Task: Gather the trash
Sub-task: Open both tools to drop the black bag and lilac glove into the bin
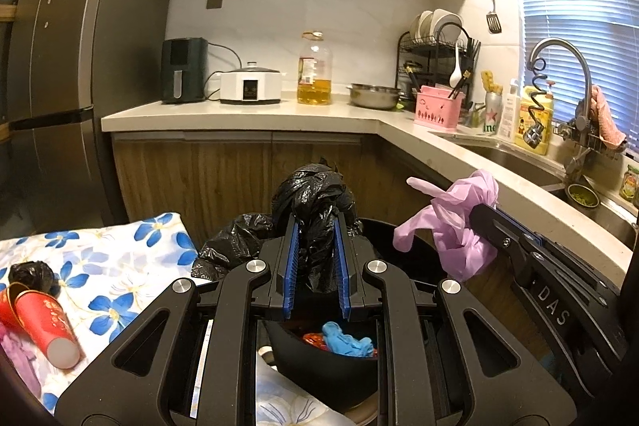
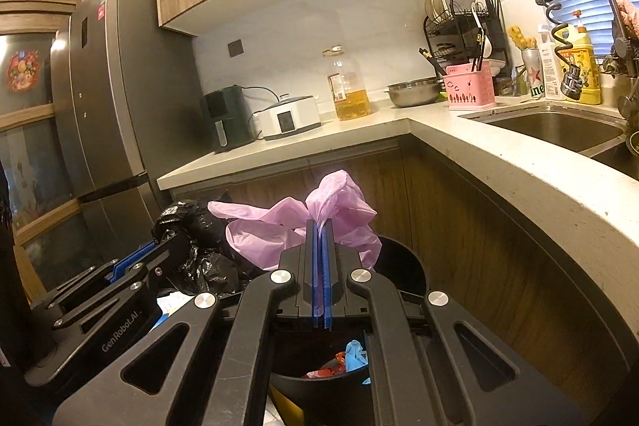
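We see the left gripper [image 1: 315,222] at lower centre of its own view, its blue-padded fingers [image 1: 290,266] clenched on a bunched black bag [image 1: 315,202]; the crumpled plastic rises above the tips and spills down left of them. In the right wrist view the same gripper [image 2: 167,238] sits at lower left, black bag [image 2: 191,226] caught in it.

The right gripper [image 2: 319,226] is at centre of its view, fingers [image 2: 326,266] pressed nearly together on a thin pink bag [image 2: 295,222] that fans out above and to both sides of the tips. From the left wrist view it enters from the right edge [image 1: 485,214], pink bag [image 1: 451,222] hanging off its end.

Below both grippers we note a black bin [image 1: 319,362], low in the frame. Inside it lie a blue glove [image 1: 347,340] and something red [image 1: 313,340] beside it. The right wrist view shows the bin [image 2: 403,262] under the pink bag, same blue and red scraps low centre.

At lower left of the left wrist view, a floral cloth [image 1: 120,266] carries a red cup [image 1: 44,326] on its side and a small black wad [image 1: 32,276] just above it.

Background: the counter [image 1: 247,116] spans mid-frame; the sink [image 2: 559,130] sits at right.
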`<state>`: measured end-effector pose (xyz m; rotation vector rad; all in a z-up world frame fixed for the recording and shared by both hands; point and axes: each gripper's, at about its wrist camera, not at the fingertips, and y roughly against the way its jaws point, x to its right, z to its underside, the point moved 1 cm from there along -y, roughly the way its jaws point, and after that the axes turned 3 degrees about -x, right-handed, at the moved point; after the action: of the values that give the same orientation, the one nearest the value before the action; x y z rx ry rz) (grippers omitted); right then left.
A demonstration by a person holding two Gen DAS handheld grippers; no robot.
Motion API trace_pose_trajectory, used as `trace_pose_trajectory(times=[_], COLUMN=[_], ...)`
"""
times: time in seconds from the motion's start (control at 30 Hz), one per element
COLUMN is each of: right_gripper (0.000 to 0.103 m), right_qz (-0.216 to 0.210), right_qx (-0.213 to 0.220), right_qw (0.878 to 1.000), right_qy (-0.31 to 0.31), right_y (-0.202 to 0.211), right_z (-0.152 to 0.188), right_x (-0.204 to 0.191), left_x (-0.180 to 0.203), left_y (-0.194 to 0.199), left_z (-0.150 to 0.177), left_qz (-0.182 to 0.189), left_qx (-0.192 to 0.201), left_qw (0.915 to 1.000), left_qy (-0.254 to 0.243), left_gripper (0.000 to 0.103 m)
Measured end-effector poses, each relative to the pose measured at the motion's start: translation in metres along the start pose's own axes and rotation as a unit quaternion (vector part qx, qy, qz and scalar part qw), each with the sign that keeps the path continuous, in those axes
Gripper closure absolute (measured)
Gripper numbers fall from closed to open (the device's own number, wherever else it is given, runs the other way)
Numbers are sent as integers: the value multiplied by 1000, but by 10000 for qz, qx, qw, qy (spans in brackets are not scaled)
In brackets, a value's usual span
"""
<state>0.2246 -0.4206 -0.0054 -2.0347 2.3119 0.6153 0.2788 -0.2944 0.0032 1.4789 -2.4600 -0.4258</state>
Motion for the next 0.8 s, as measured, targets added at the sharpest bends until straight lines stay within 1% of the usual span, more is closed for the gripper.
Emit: trace_pose_trajectory(times=[0.4, 0.6, 0.63, 0.7, 0.77, 0.8], right_gripper=[100, 100, 100, 94, 91, 89], right_qz=[-41, -59, -56, -53, -50, -48], right_qx=[-36, -143, -149, -149, -141, -138], right_qw=[10000, 9999, 9999, 9999, 9998, 9998], right_qy=[-8, -25, -34, -61, -91, -117], right_y=[-9, -17, -18, -19, -19, -19], right_z=[-2, 0, 0, 0, 0, -1], right_x=[1, 3, 3, 4, 6, 7], left_x=[-2, -3, -3, -3, -4, -5], left_y=[-11, -19, -21, -23, -26, -27], left_z=[0, 1, 1, 2, 3, 4], left_qz=[66, 95, 98, 115, 170, 198], left_qx=[-46, -92, -100, -122, -160, -182], left_qw=[10000, 9999, 9999, 9999, 9997, 9996], left_qy=[-1, 28, 39, 40, 72, 87], left_gripper=[87, 86, 85, 83, 79, 75])
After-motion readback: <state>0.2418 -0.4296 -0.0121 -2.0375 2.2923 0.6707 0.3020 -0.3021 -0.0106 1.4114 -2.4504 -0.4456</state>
